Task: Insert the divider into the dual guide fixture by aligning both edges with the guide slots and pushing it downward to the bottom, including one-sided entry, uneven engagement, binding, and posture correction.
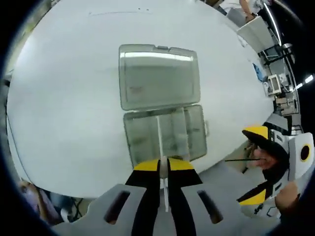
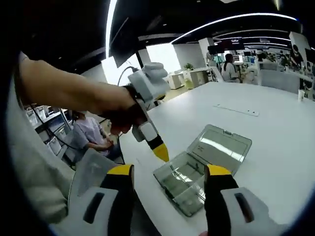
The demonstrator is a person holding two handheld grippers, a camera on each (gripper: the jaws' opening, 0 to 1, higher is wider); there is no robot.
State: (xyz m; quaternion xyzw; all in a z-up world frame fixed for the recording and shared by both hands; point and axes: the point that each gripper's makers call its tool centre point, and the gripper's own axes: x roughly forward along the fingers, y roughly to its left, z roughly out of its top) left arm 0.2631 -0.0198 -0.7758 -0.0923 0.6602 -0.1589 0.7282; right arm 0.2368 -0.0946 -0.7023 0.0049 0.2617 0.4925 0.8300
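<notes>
A clear plastic compartment box [image 1: 140,135] lies on the white table with its lid [image 1: 157,76] flipped open behind it. My left gripper [image 1: 164,164] is shut on a thin pale divider [image 1: 159,135], which stands edge-on and reaches over the box's middle compartments. I cannot tell whether its lower edge sits in the slots. My right gripper [image 1: 256,164] hovers open off the box's right side, past the table edge. In the right gripper view my right gripper [image 2: 170,170] is open and holds nothing. The box [image 2: 197,172] lies beyond it, and the left gripper [image 2: 160,151], held by a hand, is above the box's near corner.
The box lies close to the table's near edge [image 1: 216,164]. A wide white tabletop [image 1: 74,98] stretches behind it. A flat strip [image 2: 236,109] lies farther out on the table. A person [image 2: 91,135] sits beside the table, with office desks behind.
</notes>
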